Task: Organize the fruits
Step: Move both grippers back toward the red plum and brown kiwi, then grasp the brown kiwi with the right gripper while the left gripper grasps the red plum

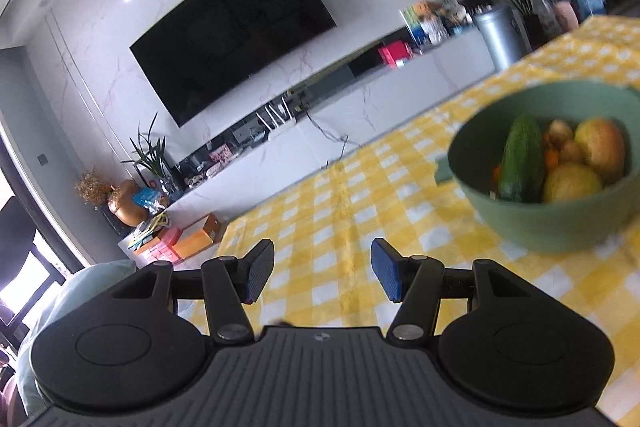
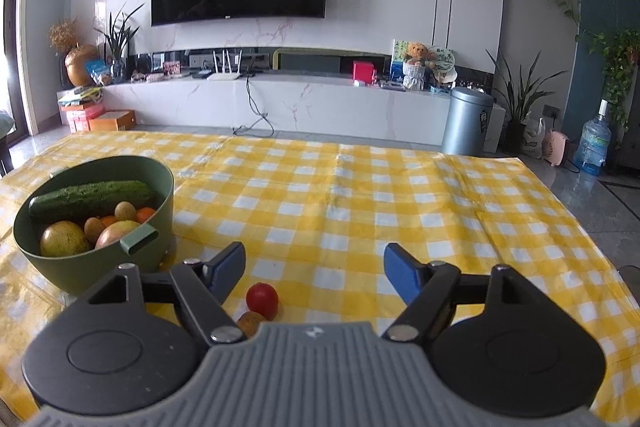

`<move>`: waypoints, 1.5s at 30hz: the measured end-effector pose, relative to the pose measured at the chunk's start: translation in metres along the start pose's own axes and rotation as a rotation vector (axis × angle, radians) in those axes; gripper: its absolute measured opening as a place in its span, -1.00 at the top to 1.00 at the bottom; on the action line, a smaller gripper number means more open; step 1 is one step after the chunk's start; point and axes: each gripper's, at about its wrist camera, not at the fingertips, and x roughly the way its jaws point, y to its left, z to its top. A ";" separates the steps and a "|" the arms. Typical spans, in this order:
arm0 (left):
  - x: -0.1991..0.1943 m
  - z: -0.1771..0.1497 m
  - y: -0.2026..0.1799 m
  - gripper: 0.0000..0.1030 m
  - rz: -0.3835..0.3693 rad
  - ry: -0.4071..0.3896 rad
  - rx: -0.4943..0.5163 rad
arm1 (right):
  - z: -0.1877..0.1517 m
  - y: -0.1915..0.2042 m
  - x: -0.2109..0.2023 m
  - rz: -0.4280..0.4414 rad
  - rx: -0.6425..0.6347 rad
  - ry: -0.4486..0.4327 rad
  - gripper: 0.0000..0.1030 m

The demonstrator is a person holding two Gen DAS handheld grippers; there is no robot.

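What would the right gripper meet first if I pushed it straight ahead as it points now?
Probably nothing soon: ahead of the open right gripper lies bare checked tablecloth. The red tomato sits low, near its left finger; the green bowl stands off left.

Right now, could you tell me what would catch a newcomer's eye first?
The round green bowl, heaped with a long dark-green cucumber and yellowish fruit, sits left on the yellow-checked tablecloth. A small red tomato lies loose before the open right gripper.

Green bowl (image 2: 160, 183) holding cucumber (image 2: 92, 198), red tomato (image 2: 262, 299) on cloth beside it
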 end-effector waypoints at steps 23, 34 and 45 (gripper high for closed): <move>-0.045 0.105 -0.070 -0.32 -0.327 0.039 -0.225 | -0.011 0.009 0.070 0.213 0.049 0.359 0.22; -0.046 0.114 -0.126 -0.32 -0.437 0.082 -0.245 | -0.014 0.009 0.087 0.233 0.098 0.428 0.53; -0.041 0.127 -0.168 -0.21 -0.525 0.099 -0.195 | -0.008 -0.021 0.052 0.164 0.193 0.339 0.54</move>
